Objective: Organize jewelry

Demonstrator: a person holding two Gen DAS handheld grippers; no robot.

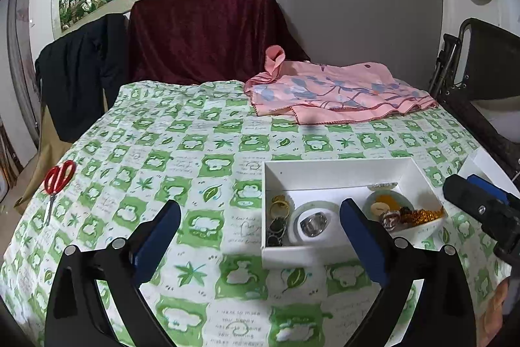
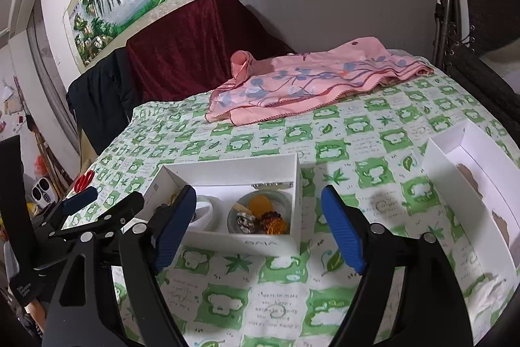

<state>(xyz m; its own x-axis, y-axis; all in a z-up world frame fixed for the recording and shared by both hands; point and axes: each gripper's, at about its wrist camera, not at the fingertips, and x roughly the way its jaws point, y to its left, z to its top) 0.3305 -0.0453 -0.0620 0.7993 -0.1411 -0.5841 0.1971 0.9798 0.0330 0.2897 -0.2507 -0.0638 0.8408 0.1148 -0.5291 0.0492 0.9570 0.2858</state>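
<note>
A white open box point(image 1: 338, 166) sits on the green checked tablecloth and holds jewelry: gold rings point(image 1: 279, 205), a pale bangle point(image 1: 312, 221), a jade bangle with an amber piece point(image 1: 388, 204) and a gold beaded piece point(image 1: 422, 213). The box also shows in the right wrist view point(image 2: 227, 166). My left gripper point(image 1: 260, 230) is open and empty, just in front of the box's left part. My right gripper point(image 2: 260, 223) is open and empty, in front of the box's right part. It shows at the right edge of the left wrist view point(image 1: 477, 200).
A second white box or lid point(image 2: 468, 171) lies to the right. A pink floral cloth point(image 1: 338, 93) lies at the table's far side. Red scissors point(image 1: 57, 181) lie at the left edge. A dark red draped chair point(image 1: 201, 31) and a folding chair point(image 2: 471, 21) stand behind.
</note>
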